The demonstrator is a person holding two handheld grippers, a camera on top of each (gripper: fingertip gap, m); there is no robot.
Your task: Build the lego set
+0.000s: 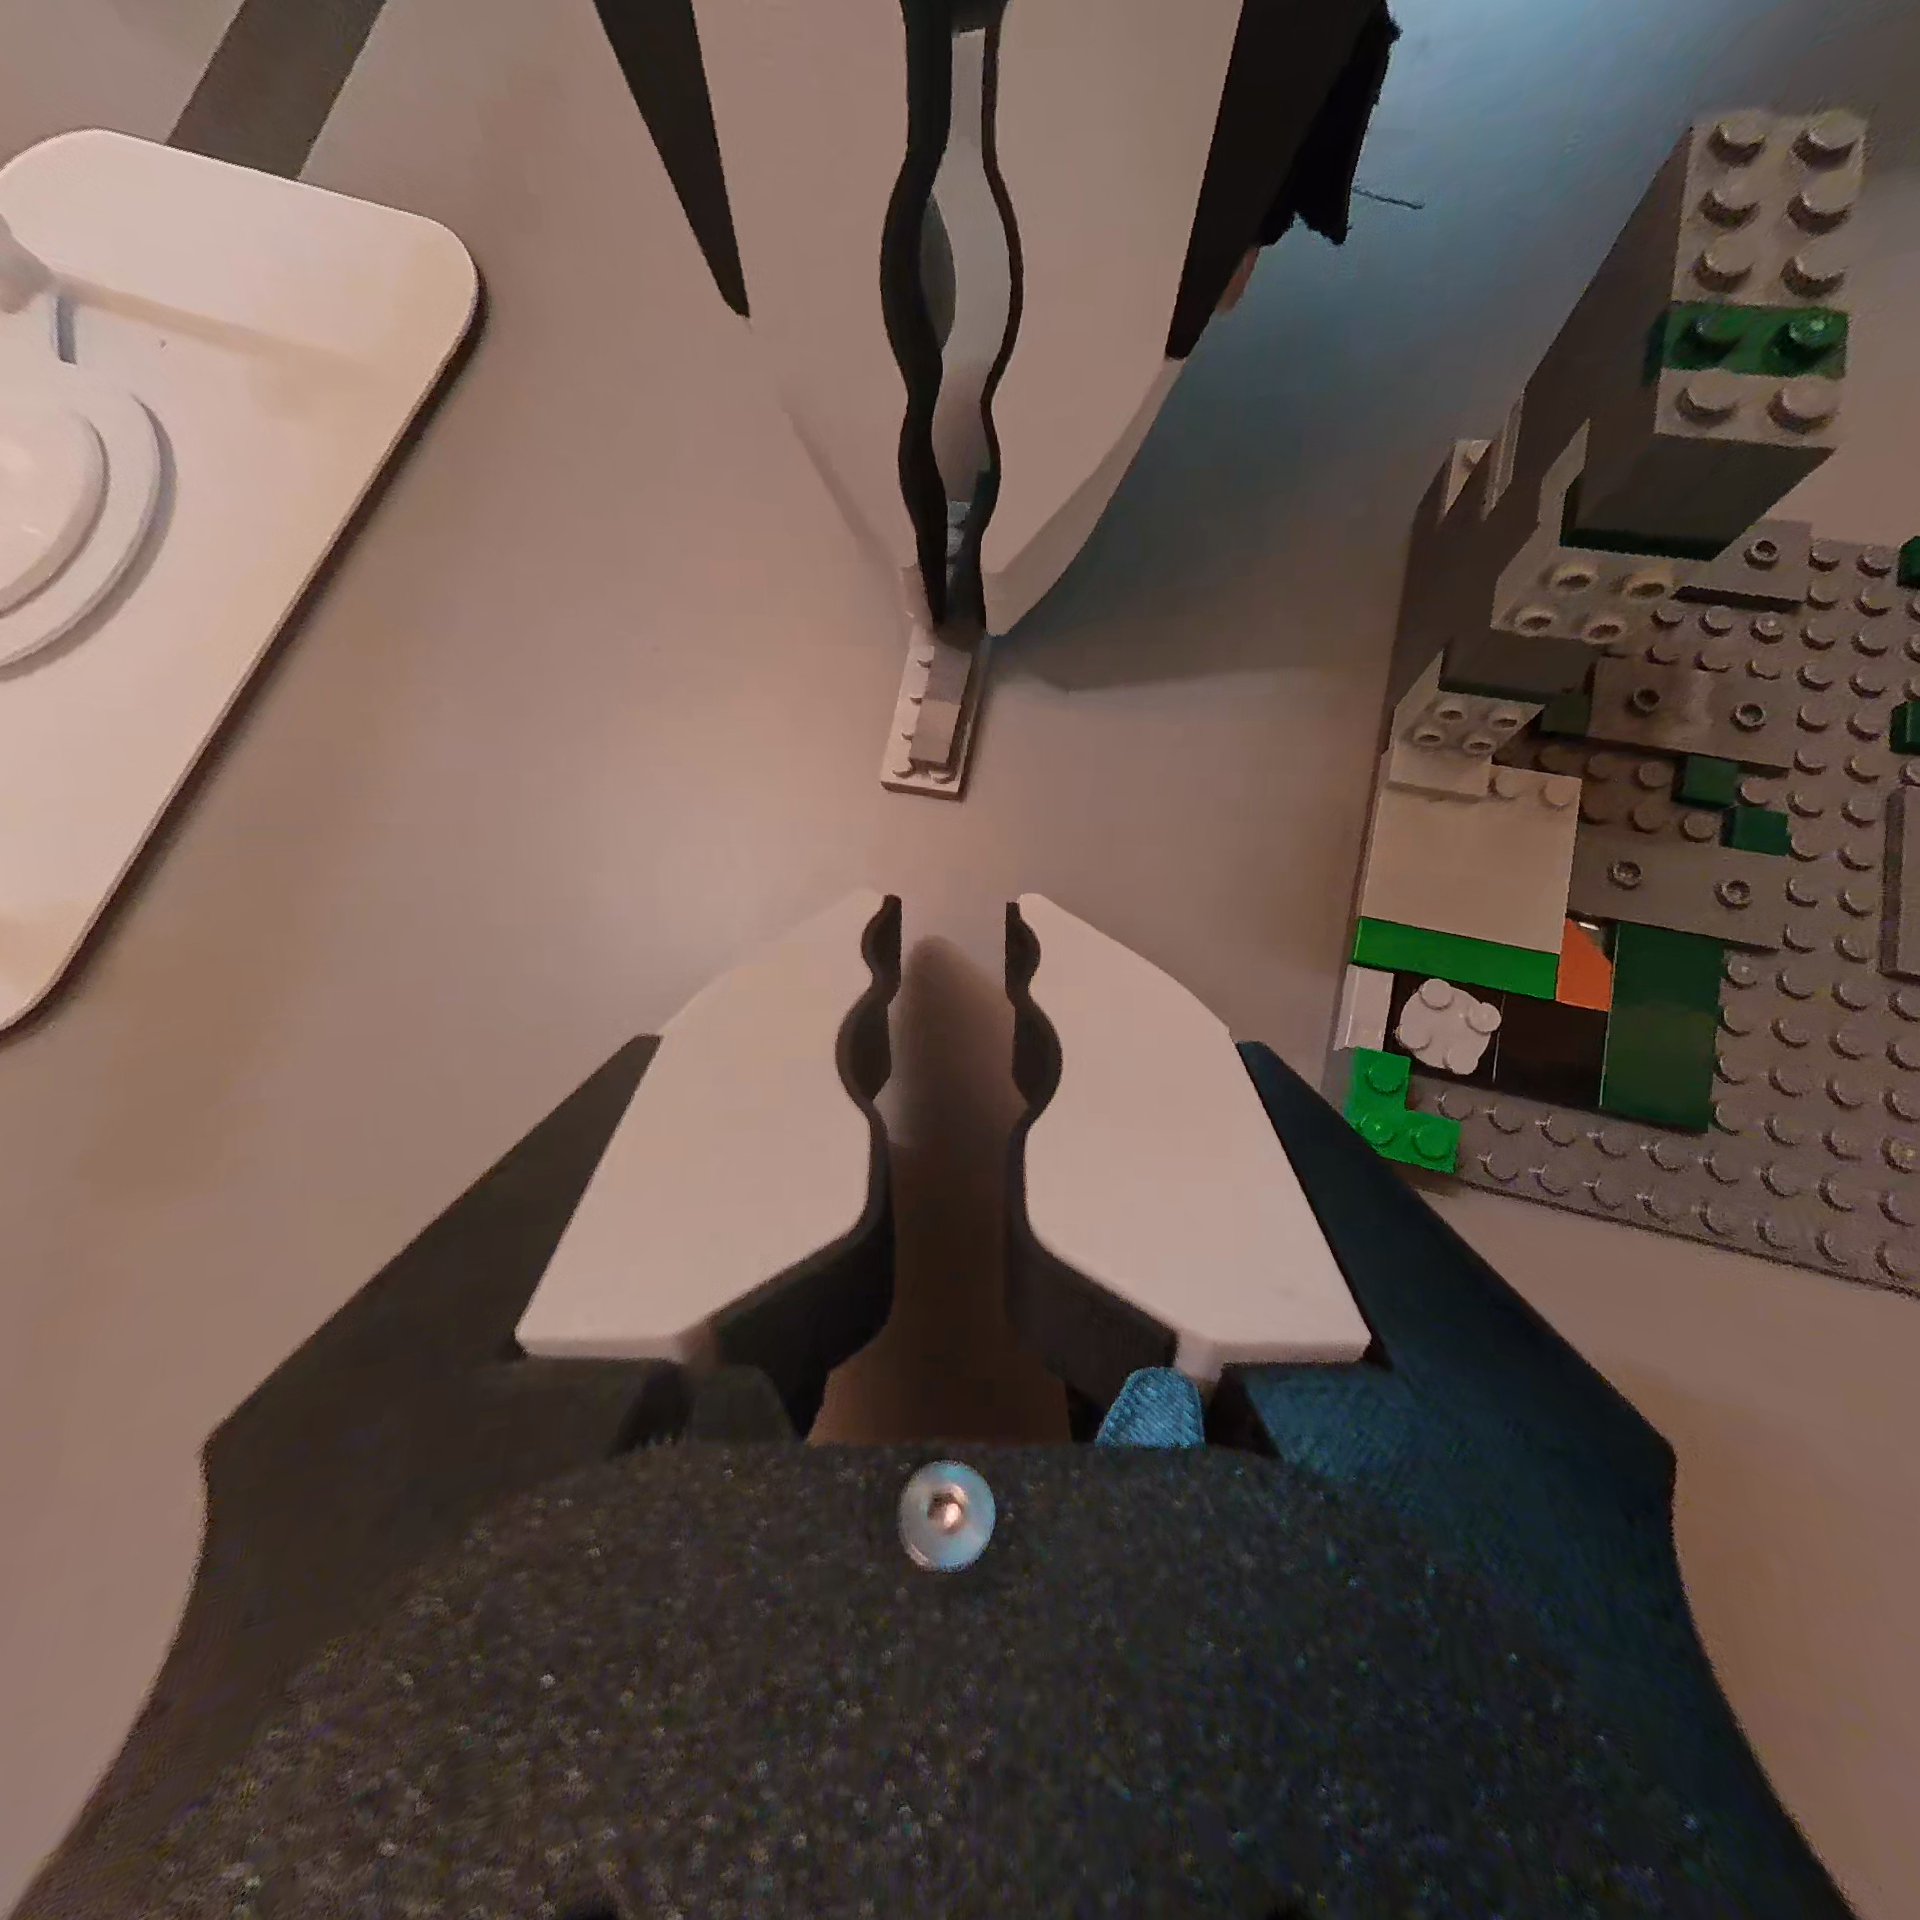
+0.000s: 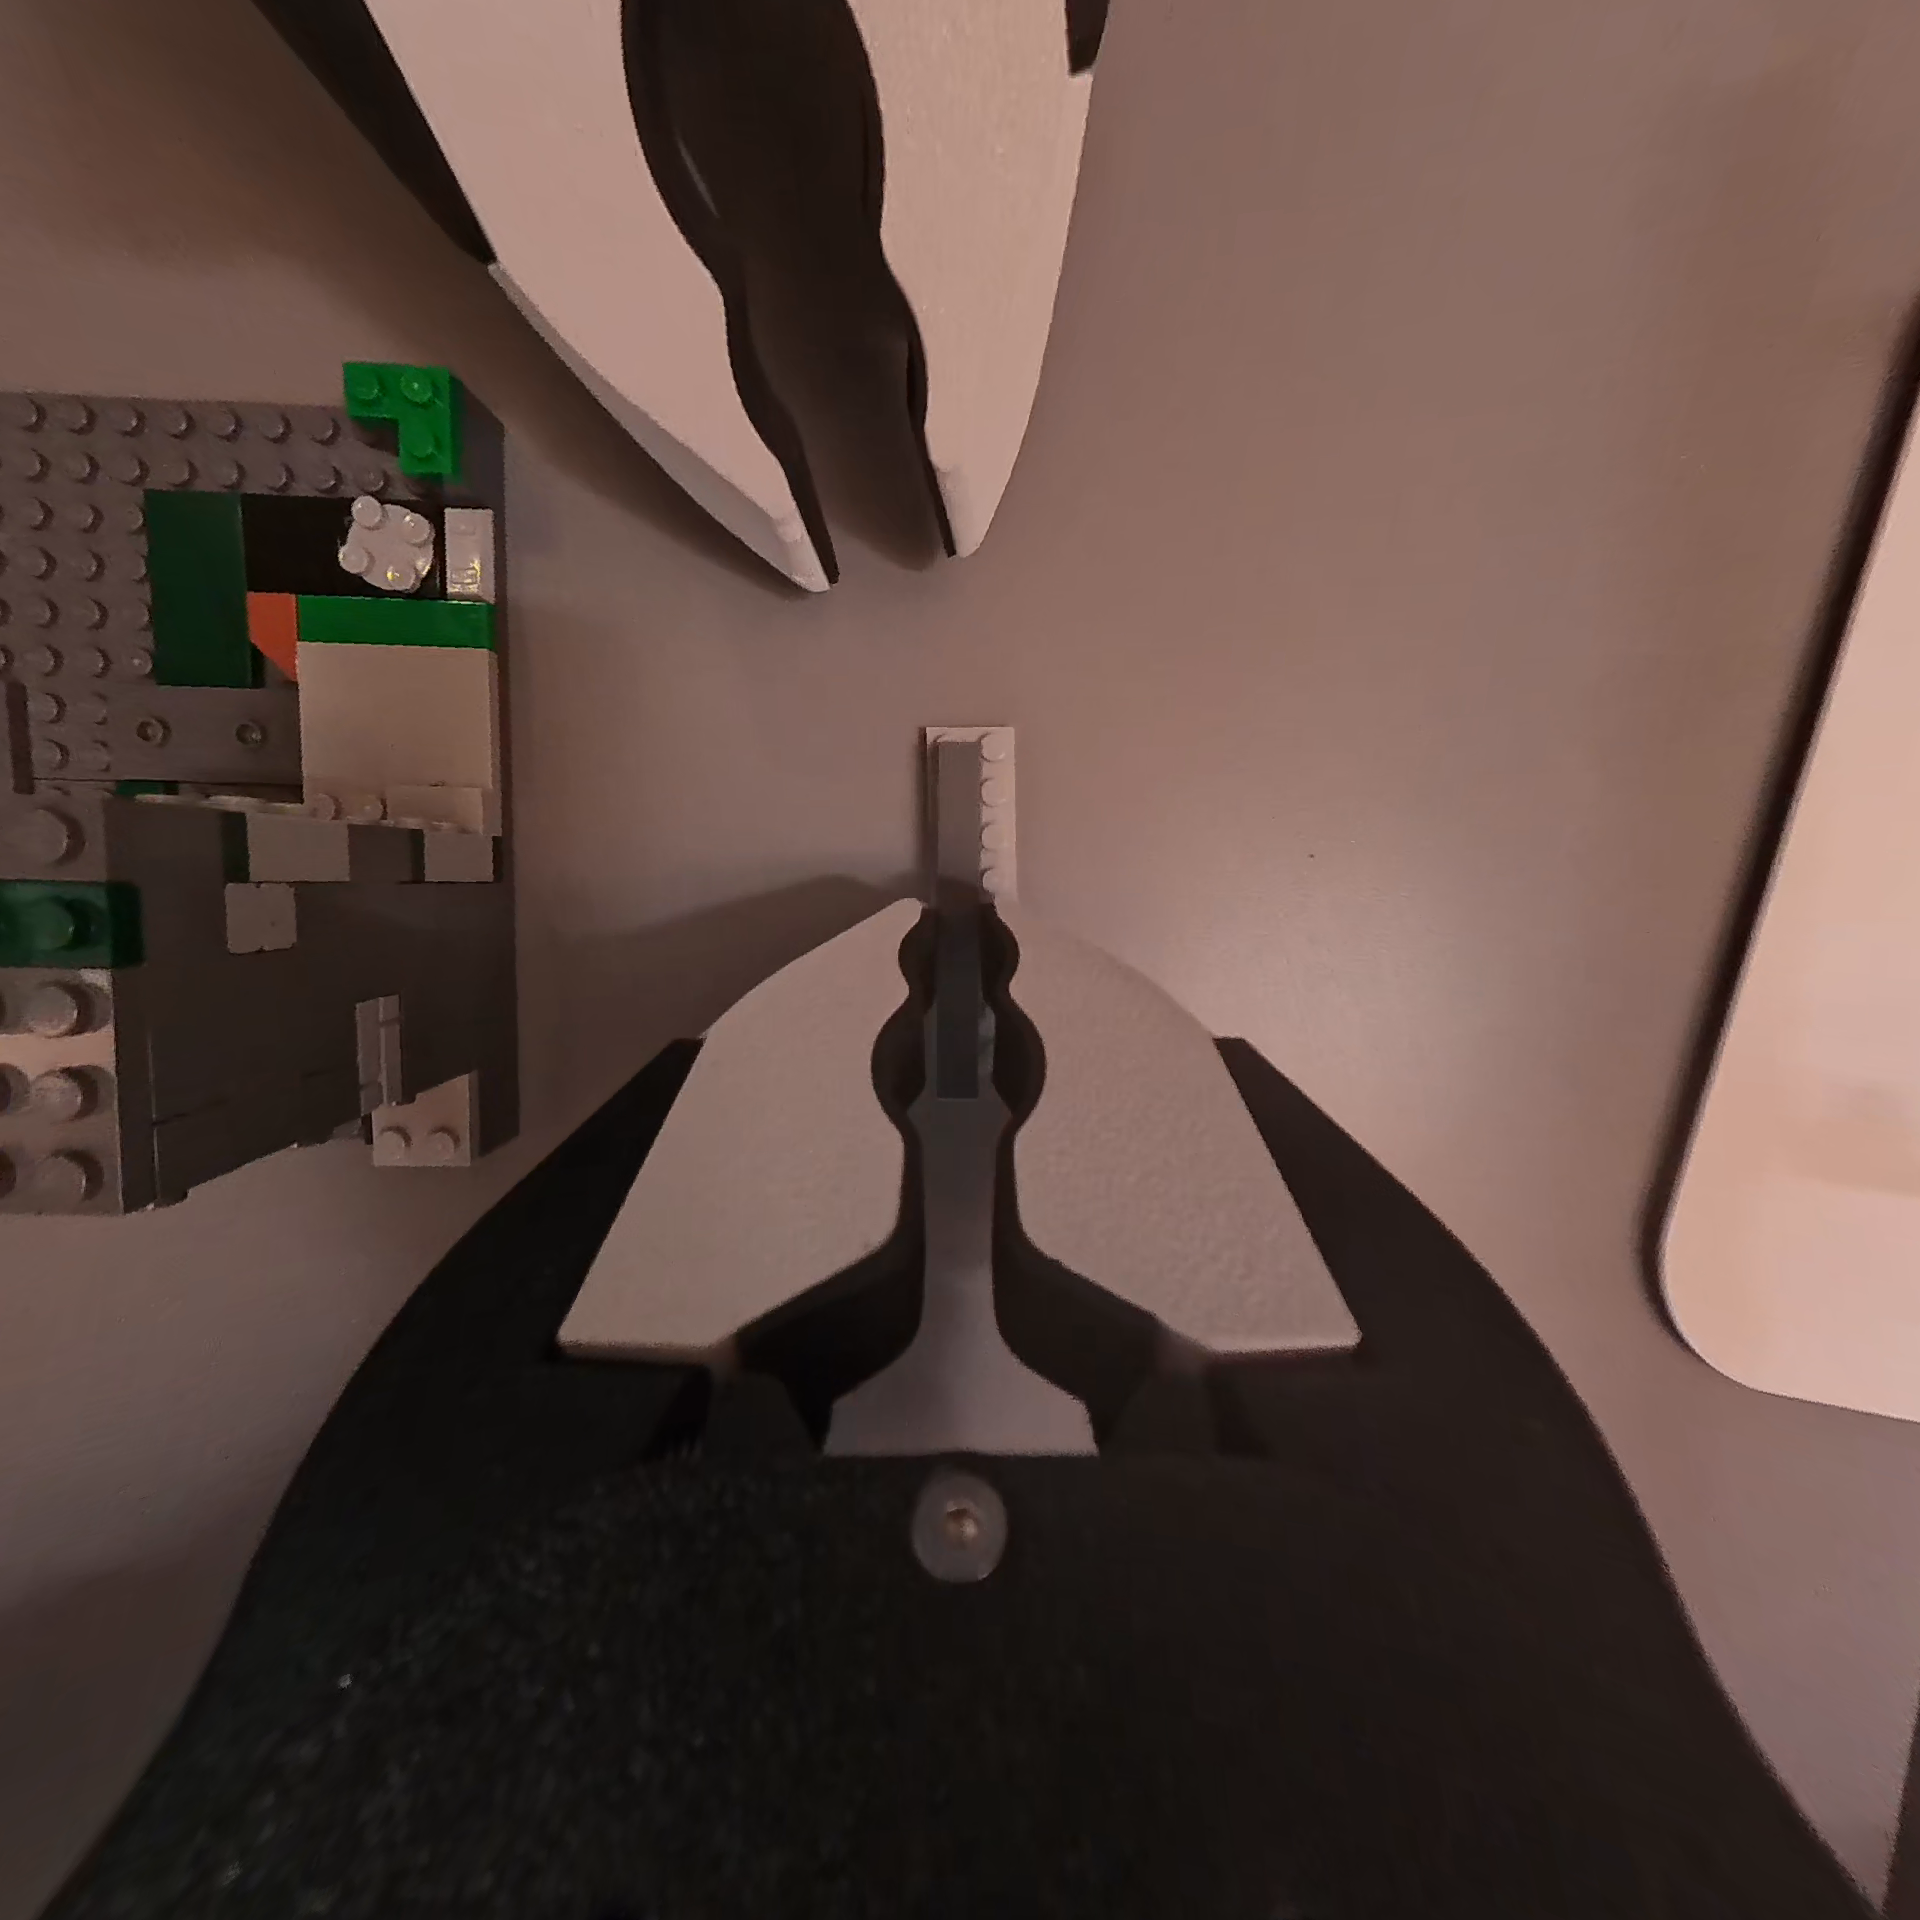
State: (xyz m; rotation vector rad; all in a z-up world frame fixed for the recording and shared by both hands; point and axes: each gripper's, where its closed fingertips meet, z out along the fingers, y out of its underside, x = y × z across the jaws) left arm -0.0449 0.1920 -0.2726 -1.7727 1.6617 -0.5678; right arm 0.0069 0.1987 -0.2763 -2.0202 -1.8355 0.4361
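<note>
Grey-beige tabletop (image 1: 582,727) filled both views, lit warm. At the left edge of the left wrist view lay a pale rounded-corner board (image 1: 208,499); it showed again along the right edge of the right wrist view (image 2: 1808,987).

Next in size, the partly built lego model (image 1: 1662,831) stood at the right of the left wrist view on a dark grey studded baseplate (image 1: 1818,1174), with a tall grey tower topped by studs, a green brick set into it, green plates, an orange wedge and a pale round stud piece. It sat at the left of the right wrist view (image 2: 260,779).

At the lower middle of the left wrist view the left gripper (image 1: 951,914) had its fingers (image 1: 769,1143) apart by a narrow gap, holding nothing, with bare tabletop showing between them.

Opposite, the right gripper (image 2: 956,909) had its fingers (image 2: 1132,1143) closed narrow on the near end of a long light grey plate (image 2: 971,810).

Smallest, that plate lay flat on the tabletop in the centre of both views (image 1: 930,727), between the two grippers and well apart from the model, with a darker grey strip along it beside a row of studs.
</note>
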